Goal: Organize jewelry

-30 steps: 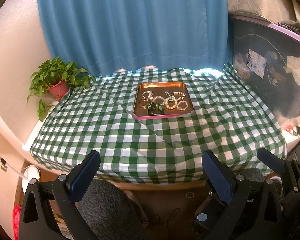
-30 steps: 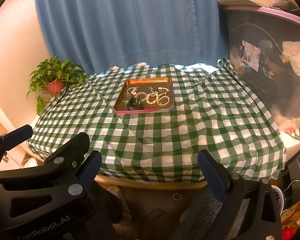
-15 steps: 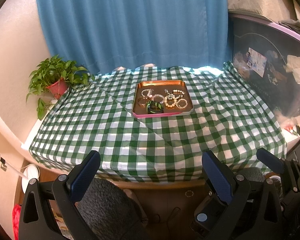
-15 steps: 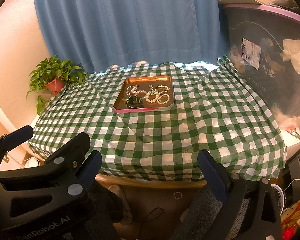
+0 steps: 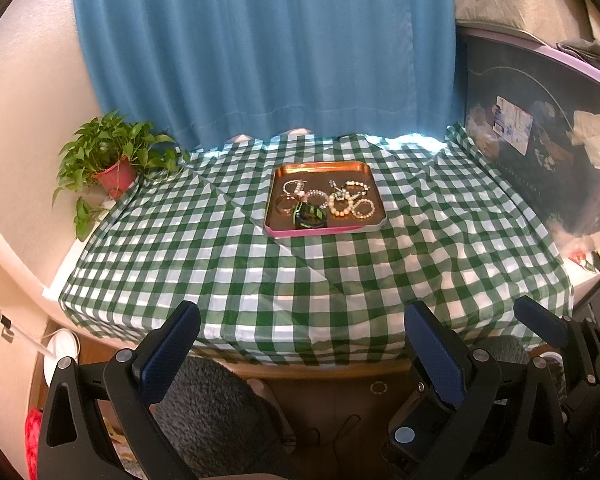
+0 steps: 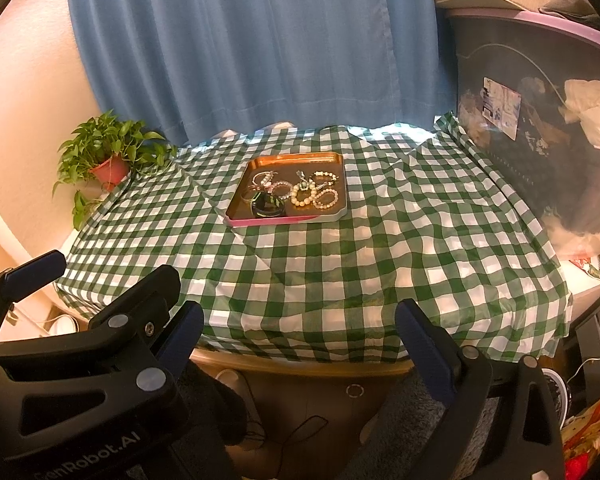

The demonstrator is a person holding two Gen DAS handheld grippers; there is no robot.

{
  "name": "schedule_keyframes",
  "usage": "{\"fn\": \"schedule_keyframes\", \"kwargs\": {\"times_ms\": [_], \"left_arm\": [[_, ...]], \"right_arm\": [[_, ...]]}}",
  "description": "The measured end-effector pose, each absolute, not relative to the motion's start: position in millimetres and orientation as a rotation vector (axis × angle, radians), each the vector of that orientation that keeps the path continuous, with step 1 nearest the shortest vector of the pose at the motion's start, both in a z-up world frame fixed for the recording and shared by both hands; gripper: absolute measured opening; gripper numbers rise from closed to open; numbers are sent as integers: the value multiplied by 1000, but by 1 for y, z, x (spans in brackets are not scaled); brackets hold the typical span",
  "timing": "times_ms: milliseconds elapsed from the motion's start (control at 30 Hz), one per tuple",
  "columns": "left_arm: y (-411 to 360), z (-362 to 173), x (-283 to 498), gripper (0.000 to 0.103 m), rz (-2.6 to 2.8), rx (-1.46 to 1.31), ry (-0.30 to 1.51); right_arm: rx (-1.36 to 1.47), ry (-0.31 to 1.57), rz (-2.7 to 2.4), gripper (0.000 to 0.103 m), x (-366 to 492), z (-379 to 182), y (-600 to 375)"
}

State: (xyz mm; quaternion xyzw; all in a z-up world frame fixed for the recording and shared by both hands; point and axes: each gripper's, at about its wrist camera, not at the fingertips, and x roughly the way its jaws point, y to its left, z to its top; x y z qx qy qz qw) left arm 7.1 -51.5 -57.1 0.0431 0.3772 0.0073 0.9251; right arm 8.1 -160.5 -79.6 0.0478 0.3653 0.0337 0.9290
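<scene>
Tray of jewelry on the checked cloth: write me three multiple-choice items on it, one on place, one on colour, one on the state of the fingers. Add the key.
1. Where does the jewelry lie?
A. in the tray
B. loose on the tablecloth
C. beside the potted plant

2. What colour is the tray's near rim?
A. blue
B. pink
C. white

3. How do the fingers of the left gripper and right gripper stand?
A. both shut
B. only the left open
C. both open, holding nothing

Key: 1 A, since all the bracelets sit inside the copper tray; 2 B, since the front edge shows pink in both views; 3 C, since each pair stands wide apart at the table's near edge, far from the tray.
</scene>
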Motion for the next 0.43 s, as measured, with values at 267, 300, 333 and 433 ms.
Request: {"fn": "schedule_keyframes", "kwargs": {"times_ms": [267,300,333,433], "left_arm": [[-52,-59,6,101,14,90,779],[-50,-61,4,101,13,90,780],[-50,-61,3,101,13,91,781],[-50,-61,6,101,10,93,780]], "right_arm": [[101,753,68,96,7,-80,-160],[102,754,69,96,7,-80,-159],[102,755,69,96,7,-80,-160],[101,754,70,96,7,-80,-159]]}}
